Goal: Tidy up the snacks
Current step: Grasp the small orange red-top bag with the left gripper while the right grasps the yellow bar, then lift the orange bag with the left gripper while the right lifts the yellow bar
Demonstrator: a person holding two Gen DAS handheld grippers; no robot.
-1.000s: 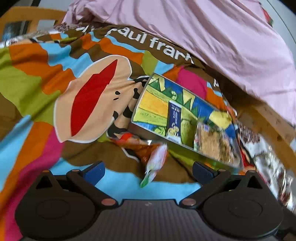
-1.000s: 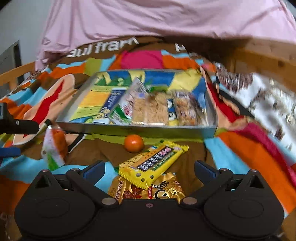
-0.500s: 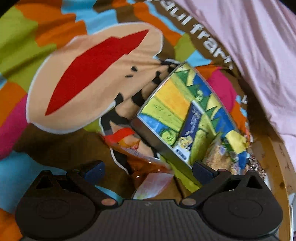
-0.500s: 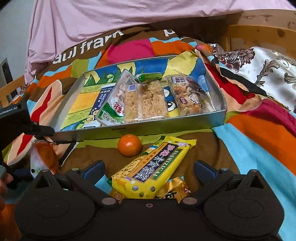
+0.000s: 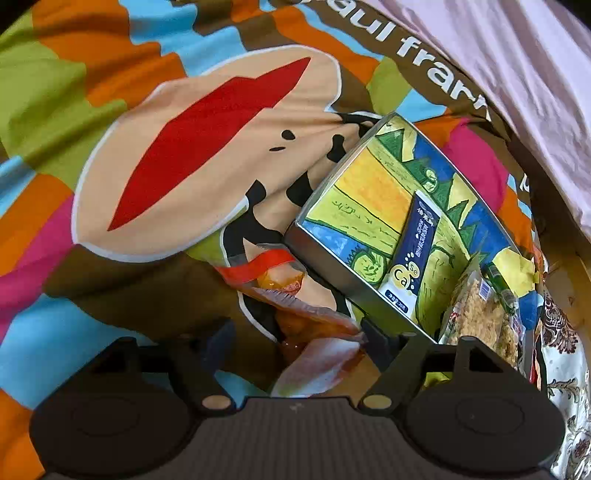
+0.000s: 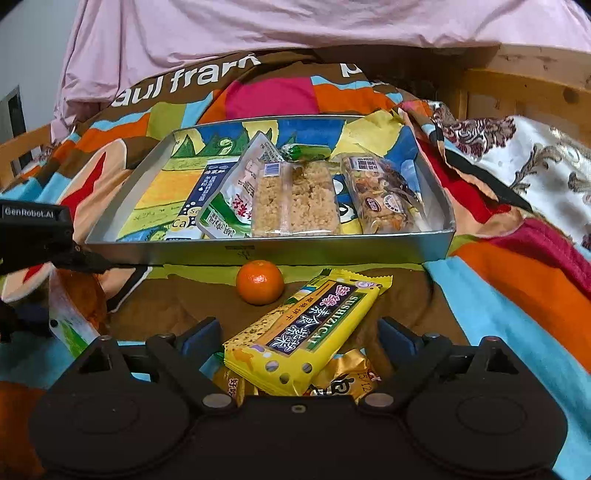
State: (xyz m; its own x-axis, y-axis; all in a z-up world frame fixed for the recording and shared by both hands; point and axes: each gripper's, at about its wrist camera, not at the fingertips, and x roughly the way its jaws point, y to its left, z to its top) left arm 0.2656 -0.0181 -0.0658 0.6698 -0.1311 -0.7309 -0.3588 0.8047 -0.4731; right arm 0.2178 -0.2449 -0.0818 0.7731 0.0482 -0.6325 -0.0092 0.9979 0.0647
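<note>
1. A bright patchwork blanket (image 6: 517, 295) covers the bed, with a pink sheet (image 6: 258, 33) bunched at its far side.
2. A shallow metal tray (image 6: 258, 251) with a painted bottom lies on the blanket. It holds a rice-crisp pack (image 6: 295, 199), a mixed-nut pack (image 6: 384, 199), a green-and-white pouch (image 6: 229, 210), a blue sachet (image 5: 413, 251) and a small green roll (image 6: 306, 152).
3. Just outside the tray's near wall lie a yellow snack bar (image 6: 306, 339), resting on a gold wrapper (image 6: 343, 376), and a mandarin (image 6: 260, 282) beside it.
4. The right tongs (image 6: 299, 336) stand wide to either side of the yellow bar, not pressing it; they have just been closing.
5. The left tongs (image 5: 299, 343) have also been closing, around an orange snack bag (image 5: 295, 306) by the tray's corner; whether the blurred pads touch it I cannot tell.
</note>
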